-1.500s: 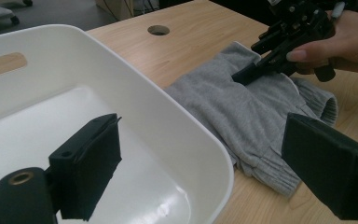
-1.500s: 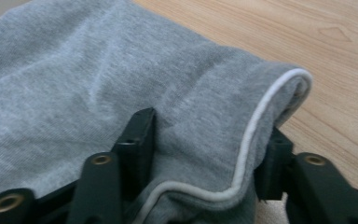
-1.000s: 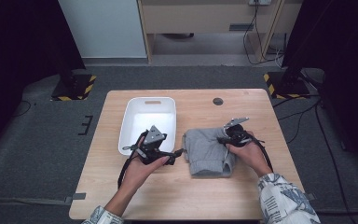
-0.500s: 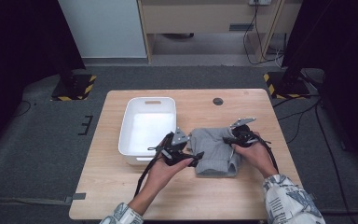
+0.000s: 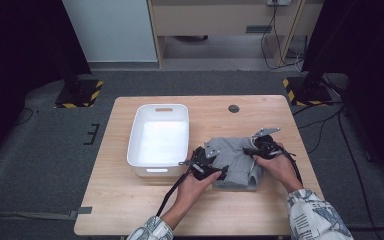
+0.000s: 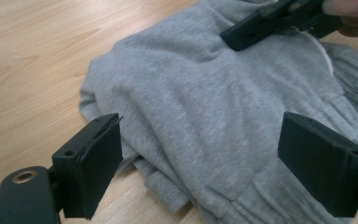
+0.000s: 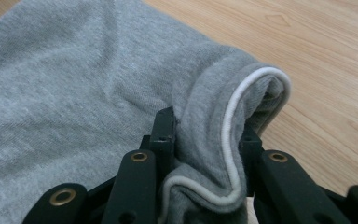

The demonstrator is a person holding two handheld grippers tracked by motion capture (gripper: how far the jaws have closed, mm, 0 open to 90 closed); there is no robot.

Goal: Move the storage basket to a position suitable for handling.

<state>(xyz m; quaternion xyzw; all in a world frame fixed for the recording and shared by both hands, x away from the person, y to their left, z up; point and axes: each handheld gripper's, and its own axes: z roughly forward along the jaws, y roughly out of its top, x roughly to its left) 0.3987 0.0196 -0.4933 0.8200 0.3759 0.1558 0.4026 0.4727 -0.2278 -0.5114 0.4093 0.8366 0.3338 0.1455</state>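
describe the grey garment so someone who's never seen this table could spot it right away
On the wooden table, look right of the white bin: the grey garment lies folded between both hands. It is the one soft thing there, with white piping on the fold pinched in the right gripper; the left gripper is open over it.

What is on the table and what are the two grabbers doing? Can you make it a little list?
table: wooden table
cloth: folded grey cloth, lying on the table to the right of the tub
tub: white tub, nothing inside
left gripper: left gripper, open, jaws wide over the near edge of the cloth, pads not pressing it
right gripper: right gripper, shut on a bunched fold of the cloth with a white cord
small round thing: dark disc near the far edge of the table
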